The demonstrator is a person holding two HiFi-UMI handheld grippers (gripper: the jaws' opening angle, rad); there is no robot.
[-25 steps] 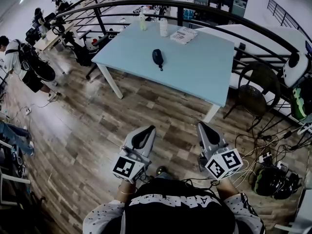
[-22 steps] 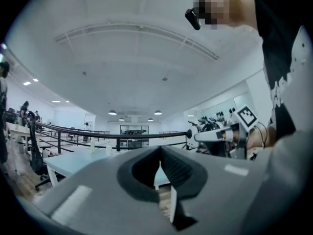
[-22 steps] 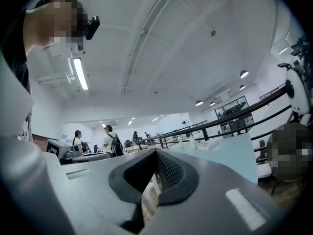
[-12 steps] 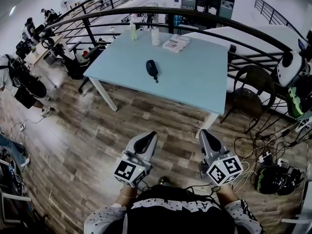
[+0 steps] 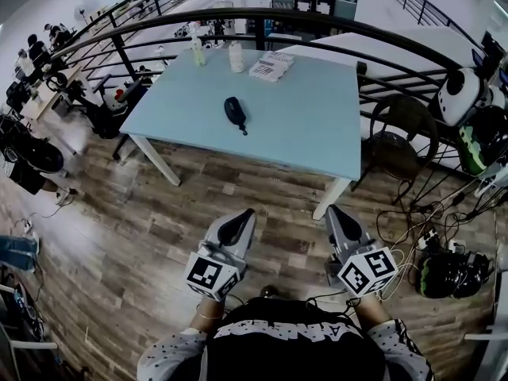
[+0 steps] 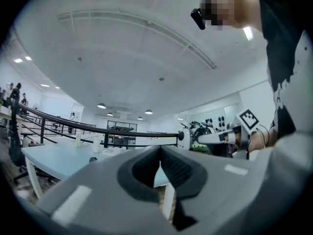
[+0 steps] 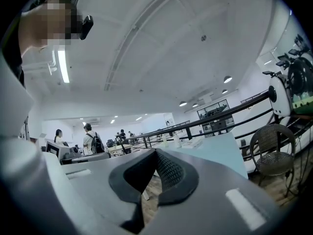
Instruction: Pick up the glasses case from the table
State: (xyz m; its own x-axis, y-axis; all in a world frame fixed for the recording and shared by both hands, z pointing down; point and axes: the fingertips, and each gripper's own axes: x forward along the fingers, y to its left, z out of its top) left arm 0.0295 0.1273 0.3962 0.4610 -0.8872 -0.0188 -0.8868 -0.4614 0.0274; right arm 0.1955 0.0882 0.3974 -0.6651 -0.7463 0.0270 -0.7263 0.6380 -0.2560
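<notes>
A dark glasses case (image 5: 234, 111) lies near the middle of the light blue table (image 5: 317, 125) in the head view; it shows as a small dark lump (image 6: 93, 159) in the left gripper view. Both grippers hang over the wooden floor, well short of the table and level. My left gripper (image 5: 248, 214) is shut with nothing between its jaws, its tips together (image 6: 159, 149). My right gripper (image 5: 331, 211) is shut and empty too, tips meeting (image 7: 155, 152). The case lies far ahead of both.
Two bottles (image 5: 236, 55) and a printed packet (image 5: 270, 67) stand at the table's far edge. A curved black railing (image 5: 381, 42) runs behind it. A wicker chair (image 5: 390, 151) stands at the table's right; cables and gear (image 5: 444, 272) lie on the floor at right. Bicycles and people are far left.
The table and case have slid left and slightly down in the head view as I moved toward them. Both grippers kept their places in front of me, still shut.
</notes>
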